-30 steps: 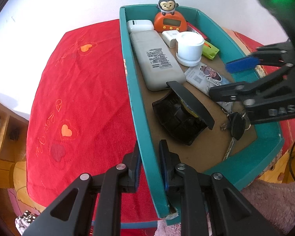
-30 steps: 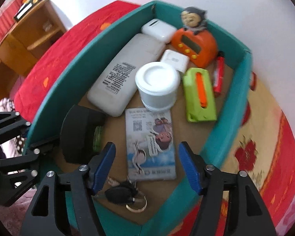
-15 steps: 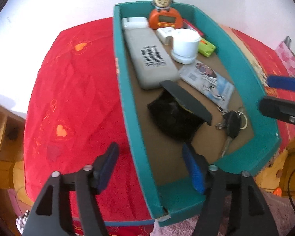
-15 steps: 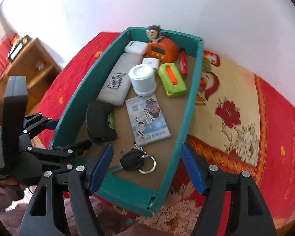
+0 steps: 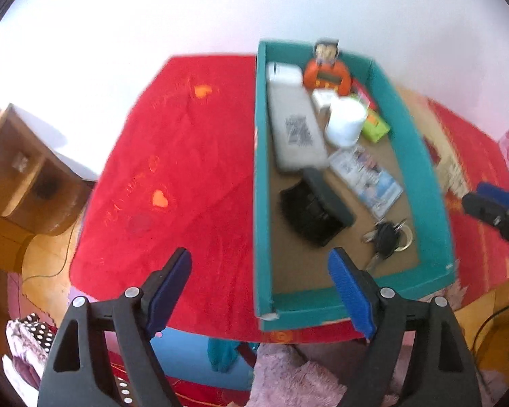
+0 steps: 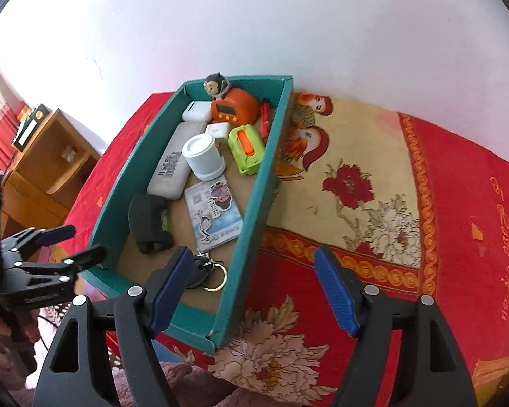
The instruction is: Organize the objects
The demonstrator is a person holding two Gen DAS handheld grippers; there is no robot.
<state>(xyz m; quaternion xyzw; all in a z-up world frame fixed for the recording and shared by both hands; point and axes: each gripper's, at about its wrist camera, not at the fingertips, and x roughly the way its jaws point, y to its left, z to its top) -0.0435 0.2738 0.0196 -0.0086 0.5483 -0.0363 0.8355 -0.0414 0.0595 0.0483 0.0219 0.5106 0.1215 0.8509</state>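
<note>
A teal box (image 5: 262, 183) (image 6: 254, 210) stands on the red cloth. It holds a grey remote (image 5: 297, 132), a white cup (image 6: 202, 156), an orange clock with a monkey figure (image 6: 234, 108), a green case (image 6: 247, 149), a card (image 6: 213, 213), a black case (image 5: 314, 212) and keys (image 5: 388, 237). My left gripper (image 5: 259, 291) is open and empty, above the box's near left corner. My right gripper (image 6: 252, 288) is open and empty, above the box's near right wall.
A red cloth with hearts (image 5: 173, 183) covers the table left of the box; a flowered red and cream cloth (image 6: 373, 210) lies to its right. A wooden shelf unit (image 5: 20, 176) stands at the left. A white wall is behind. Pink fabric (image 5: 295, 376) lies below the table edge.
My left gripper let go of the box's left wall, opened wide and pulled back and up. My right gripper also drew back from inside the box, staying open.
</note>
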